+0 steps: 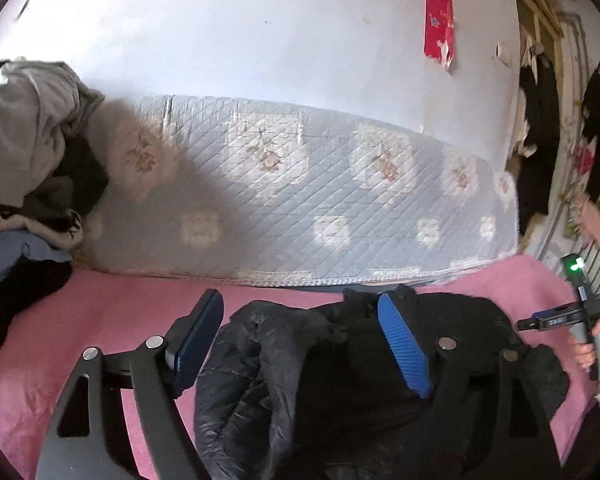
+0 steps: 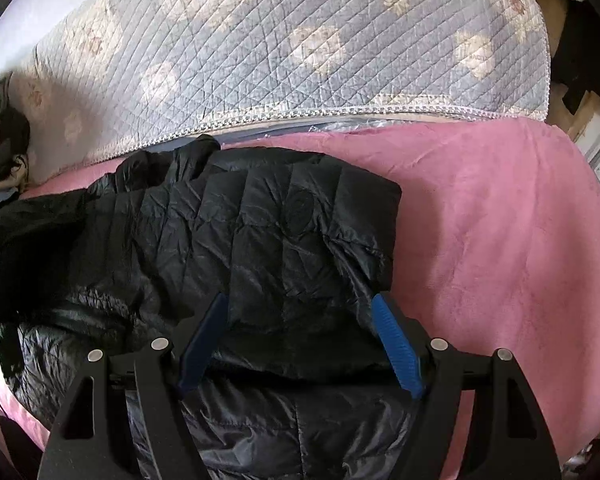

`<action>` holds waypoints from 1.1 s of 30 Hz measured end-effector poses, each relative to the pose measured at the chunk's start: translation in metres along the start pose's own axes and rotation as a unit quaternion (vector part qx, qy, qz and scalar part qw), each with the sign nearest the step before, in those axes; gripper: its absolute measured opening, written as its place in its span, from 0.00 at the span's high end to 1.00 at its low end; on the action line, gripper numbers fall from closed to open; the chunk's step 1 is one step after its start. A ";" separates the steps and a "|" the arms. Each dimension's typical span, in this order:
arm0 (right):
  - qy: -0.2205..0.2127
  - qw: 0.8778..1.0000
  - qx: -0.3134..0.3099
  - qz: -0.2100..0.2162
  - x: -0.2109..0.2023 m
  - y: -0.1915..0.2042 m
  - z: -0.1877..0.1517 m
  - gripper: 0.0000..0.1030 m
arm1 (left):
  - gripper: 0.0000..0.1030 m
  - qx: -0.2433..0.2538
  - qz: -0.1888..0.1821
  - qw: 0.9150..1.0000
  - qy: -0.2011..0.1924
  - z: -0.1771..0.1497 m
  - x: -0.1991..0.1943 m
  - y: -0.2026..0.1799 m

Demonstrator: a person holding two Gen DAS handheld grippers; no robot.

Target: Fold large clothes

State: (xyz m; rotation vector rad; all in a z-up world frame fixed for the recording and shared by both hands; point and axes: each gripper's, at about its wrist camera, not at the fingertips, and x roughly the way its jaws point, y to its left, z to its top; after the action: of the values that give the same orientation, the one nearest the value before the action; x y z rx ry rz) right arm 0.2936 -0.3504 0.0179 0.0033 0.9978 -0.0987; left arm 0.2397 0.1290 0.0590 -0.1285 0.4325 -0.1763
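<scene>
The black padded jacket (image 2: 236, 248) lies on the pink blanket (image 2: 500, 220) of the bed, long axis left to right, directly under the right tool (image 2: 300, 340), and the left tool (image 1: 300, 340), both spread wide and empty.

No text can be read with any certainty. In the left wrist view a small white label (image 1: 555, 321) sits on the right gripper (image 1: 536, 322) at the far right, its letters too blurred; the red banner (image 1: 439, 12) on the far wall shows only white shapes.
</scene>
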 end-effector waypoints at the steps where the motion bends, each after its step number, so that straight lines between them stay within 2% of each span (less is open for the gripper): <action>1: -0.002 1.000 -0.003 -0.001 0.000 0.001 0.000 0.25 | 0.20 0.007 0.017 1.000 0.006 0.000 0.008 -0.003; 3: -0.006 1.000 -0.011 -0.005 -0.001 0.005 -0.001 0.25 | 0.16 0.010 0.055 0.997 0.049 0.000 0.036 -0.008; 5: -0.009 1.000 -0.013 -0.005 -0.002 0.007 0.000 0.25 | 0.15 0.006 0.095 0.987 0.127 -0.003 0.072 -0.004; 6: -0.010 1.000 -0.012 -0.003 -0.004 0.008 0.001 0.25 | 0.15 0.004 0.101 0.984 0.150 -0.008 0.082 -0.003; 7: -0.011 1.000 -0.011 -0.001 -0.005 0.007 0.000 0.25 | 0.17 -0.008 0.094 0.983 0.157 -0.013 0.091 0.000; 9: -0.011 1.000 -0.014 0.006 -0.008 0.006 -0.002 0.25 | 0.36 -0.045 0.058 0.985 0.159 -0.021 0.100 0.007; 11: -0.013 1.000 -0.021 0.010 -0.010 0.004 -0.003 0.25 | 0.77 -0.063 -0.006 0.985 0.159 -0.024 0.106 0.002; 12: -0.015 1.000 -0.021 0.009 -0.010 0.004 -0.003 0.25 | 0.87 -0.059 -0.027 0.985 0.159 -0.027 0.105 -0.005; 14: -0.019 1.000 -0.014 0.009 -0.007 0.001 -0.003 0.25 | 0.87 -0.026 -0.069 0.984 0.161 -0.034 0.099 -0.031; 17: 0.003 0.999 0.009 0.039 0.005 -0.004 -0.003 0.25 | 0.87 0.028 -0.136 0.979 0.152 -0.052 0.074 -0.073; 20: 0.016 0.998 0.019 0.063 0.009 -0.003 -0.005 0.25 | 0.86 0.101 -0.161 0.971 0.145 -0.064 0.043 -0.110; 22: 0.012 0.998 0.012 0.063 0.004 0.005 -0.003 0.25 | 0.77 0.135 -0.147 0.970 0.138 -0.067 0.034 -0.122; 23: 0.008 0.998 0.010 0.062 0.002 0.010 -0.002 0.25 | 0.62 0.136 -0.133 0.971 0.148 -0.070 0.036 -0.123; 24: 0.000 0.998 0.008 0.065 -0.002 0.017 0.000 0.25 | 0.41 0.129 -0.119 0.971 0.160 -0.072 0.040 -0.122; 25: -0.005 0.998 0.005 0.069 -0.004 0.024 0.001 0.25 | 0.31 0.119 -0.104 0.973 0.166 -0.073 0.044 -0.118; 26: -0.006 0.997 -0.001 0.074 -0.004 0.034 0.002 0.25 | 0.27 0.107 -0.082 0.978 0.162 -0.072 0.046 -0.112; 28: 0.000 0.996 -0.013 0.091 0.002 0.060 0.002 0.25 | 0.27 0.090 -0.046 0.985 0.141 -0.067 0.044 -0.101; 31: -0.009 0.992 -0.014 0.122 0.015 0.091 0.004 0.25 | 0.19 0.055 -0.042 0.990 0.120 -0.053 0.034 -0.079; 33: -0.025 0.991 -0.038 0.123 0.028 0.121 0.009 0.25 | 0.18 0.028 -0.018 0.993 0.113 -0.045 0.031 -0.060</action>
State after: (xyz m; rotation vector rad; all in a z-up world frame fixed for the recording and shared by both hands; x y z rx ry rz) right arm 0.3264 -0.2327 -0.0061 0.0550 0.9426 0.1644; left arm 0.2398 0.0604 0.0152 -0.0623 0.6510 -0.2401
